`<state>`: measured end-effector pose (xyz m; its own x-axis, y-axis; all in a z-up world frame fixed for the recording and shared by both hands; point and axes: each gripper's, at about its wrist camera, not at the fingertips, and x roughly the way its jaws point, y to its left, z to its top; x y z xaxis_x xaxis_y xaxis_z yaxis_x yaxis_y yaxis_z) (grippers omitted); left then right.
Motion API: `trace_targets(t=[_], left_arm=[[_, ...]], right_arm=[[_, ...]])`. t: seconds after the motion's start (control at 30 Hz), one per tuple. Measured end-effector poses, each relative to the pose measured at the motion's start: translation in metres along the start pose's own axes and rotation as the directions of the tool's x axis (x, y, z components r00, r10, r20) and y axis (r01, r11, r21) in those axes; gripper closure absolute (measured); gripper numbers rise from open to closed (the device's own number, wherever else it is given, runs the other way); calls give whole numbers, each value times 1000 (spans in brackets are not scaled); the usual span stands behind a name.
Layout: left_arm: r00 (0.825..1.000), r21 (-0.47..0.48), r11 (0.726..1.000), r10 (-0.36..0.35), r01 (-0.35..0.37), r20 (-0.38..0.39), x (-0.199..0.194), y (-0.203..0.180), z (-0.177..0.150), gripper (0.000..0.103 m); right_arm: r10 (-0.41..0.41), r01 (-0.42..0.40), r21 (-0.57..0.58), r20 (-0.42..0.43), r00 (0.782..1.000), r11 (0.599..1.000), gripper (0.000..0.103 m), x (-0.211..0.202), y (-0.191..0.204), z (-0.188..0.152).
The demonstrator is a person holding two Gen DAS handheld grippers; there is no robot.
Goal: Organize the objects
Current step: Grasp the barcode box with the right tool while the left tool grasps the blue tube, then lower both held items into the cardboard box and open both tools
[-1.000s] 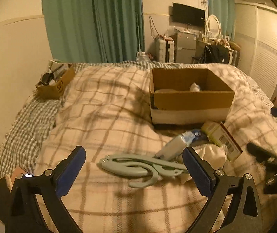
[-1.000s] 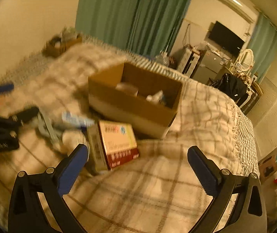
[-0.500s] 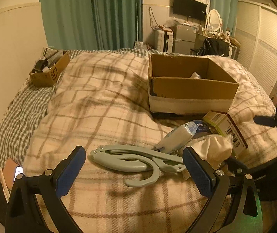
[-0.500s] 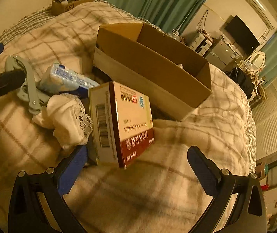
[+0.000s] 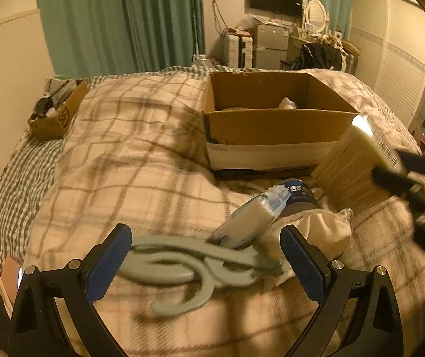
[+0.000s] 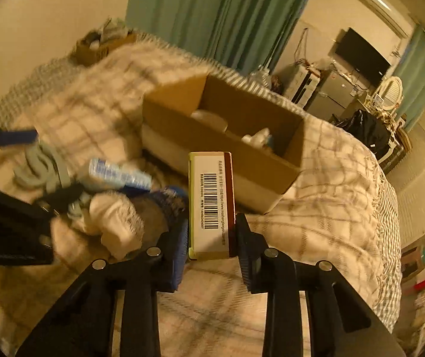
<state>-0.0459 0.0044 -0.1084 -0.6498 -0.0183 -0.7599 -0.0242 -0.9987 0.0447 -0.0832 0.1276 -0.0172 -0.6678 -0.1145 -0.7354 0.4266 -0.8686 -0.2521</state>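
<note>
One boxed packet [image 6: 211, 200] stands on end, long axis upright, clamped between the right gripper [image 6: 211, 248] pads just in front of the cardboard box [image 6: 224, 136]. The left gripper [image 5: 205, 263], spread wide, hangs over the grey hanger [image 5: 194, 267], farther from that box.

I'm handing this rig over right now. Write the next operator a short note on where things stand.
Right gripper: shut on the small white-and-maroon barcoded carton, held on edge in front of the open brown cardboard box.
Left gripper: open, empty, hovering over the grey plastic folding hanger on the plaid blanket.
In the cardboard box: some pale items, too unclear to name.
On the blanket near the box: a white-and-blue tube, a white lace-trimmed cloth bundle and a dark blue-labelled item.
Left: drop the carton in the box, then, presumably, the remaining loose items.
</note>
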Motion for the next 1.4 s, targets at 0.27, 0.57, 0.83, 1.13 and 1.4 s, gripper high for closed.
trace_targets(t=[0.27,0.57,0.83,1.13,1.4], left_arm=[[996,68,994,-76,80,-54,25,-25,12,26],[992,150,981,-116,122,-50,21,-43,11,74],[991,104,986,-132,134,-20,-3,-37,23,81],[986,94,985,-150,142,77,-48,-34,47,81],[971,72,984,-174,164,162,-86,-31,94,81]], right_arm=[[3,-7,76,43,999,997,74,-13,-26,5],[21,-28,132,58,998,991,74,-15,-38,-3],[2,-16,133,105,994,991,75,-40,-40,0],[12,-33,127,166,986,991,75,-72,-34,13],[-4,-25,114,242,970,993,75,-105,-38,47]])
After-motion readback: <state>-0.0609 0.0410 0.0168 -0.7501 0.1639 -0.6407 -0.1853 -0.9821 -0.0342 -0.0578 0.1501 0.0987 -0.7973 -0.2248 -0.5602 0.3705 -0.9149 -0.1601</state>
